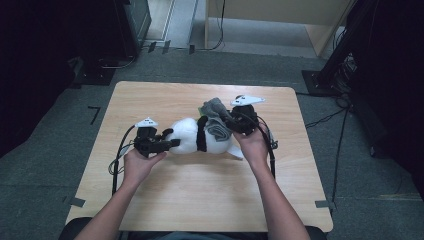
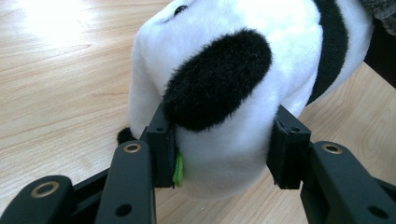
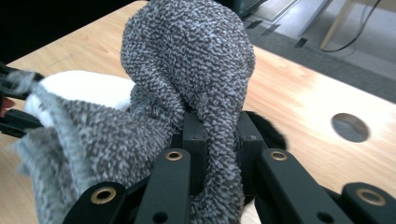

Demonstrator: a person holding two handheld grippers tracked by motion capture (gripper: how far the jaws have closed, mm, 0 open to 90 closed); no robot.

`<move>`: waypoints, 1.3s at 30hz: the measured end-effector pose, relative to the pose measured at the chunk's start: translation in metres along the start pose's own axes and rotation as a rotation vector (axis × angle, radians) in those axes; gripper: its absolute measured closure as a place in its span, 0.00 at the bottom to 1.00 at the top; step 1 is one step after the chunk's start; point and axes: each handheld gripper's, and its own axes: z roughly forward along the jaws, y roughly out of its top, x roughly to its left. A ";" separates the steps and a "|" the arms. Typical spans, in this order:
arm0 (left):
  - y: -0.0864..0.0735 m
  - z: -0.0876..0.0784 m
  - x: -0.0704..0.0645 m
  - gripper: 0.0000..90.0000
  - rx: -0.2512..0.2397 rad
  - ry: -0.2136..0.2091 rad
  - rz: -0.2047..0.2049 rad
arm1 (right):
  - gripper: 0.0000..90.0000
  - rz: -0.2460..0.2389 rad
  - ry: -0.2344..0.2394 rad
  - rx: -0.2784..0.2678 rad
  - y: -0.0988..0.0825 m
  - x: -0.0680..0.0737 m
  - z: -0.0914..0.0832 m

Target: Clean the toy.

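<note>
Lab or studio space, looking staged for recording. A pale wooden table (image 1: 165,95) is sitting on grey carpet tiles (image 1: 240,65), black equipment stands (image 1: 345,45) and loose cables (image 1: 325,119) crowding around.

Plush toy's (image 2: 243,93) far end cut off by the frame edge, its middle (image 1: 200,135) hidden under grey cloth (image 3: 187,70), green tag (image 2: 178,169) mostly hidden behind the jaw.

Fluffy white-and-black plush toy (image 2: 224,93); nubbly grey knit cloth (image 3: 191,65); smooth matt pale wood table (image 1: 200,195); matt black plastic jaws.
</note>
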 end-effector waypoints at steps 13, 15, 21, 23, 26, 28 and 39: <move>-0.001 0.000 0.001 0.59 0.000 -0.013 -0.005 | 0.89 0.018 -0.046 -0.031 -0.003 -0.016 -0.016; -0.001 0.000 0.002 0.59 0.000 -0.015 -0.013 | 0.89 0.026 -0.064 -0.040 -0.004 -0.020 -0.020; -0.002 0.001 0.007 0.59 -0.010 -0.030 -0.051 | 0.89 0.065 -0.083 -0.045 -0.005 -0.034 -0.032; -0.002 0.001 0.006 0.59 -0.006 -0.025 -0.046 | 0.89 0.060 -0.072 -0.070 -0.004 -0.031 -0.036; -0.002 0.001 0.005 0.59 -0.008 -0.024 -0.047 | 0.89 0.063 -0.027 -0.125 0.006 -0.020 -0.041; -0.002 0.001 0.005 0.59 -0.006 -0.024 -0.046 | 0.89 0.051 0.005 -0.140 0.015 -0.009 -0.041; -0.001 0.001 0.004 0.58 -0.006 -0.017 -0.041 | 0.89 -0.036 0.165 -0.081 0.029 0.069 0.025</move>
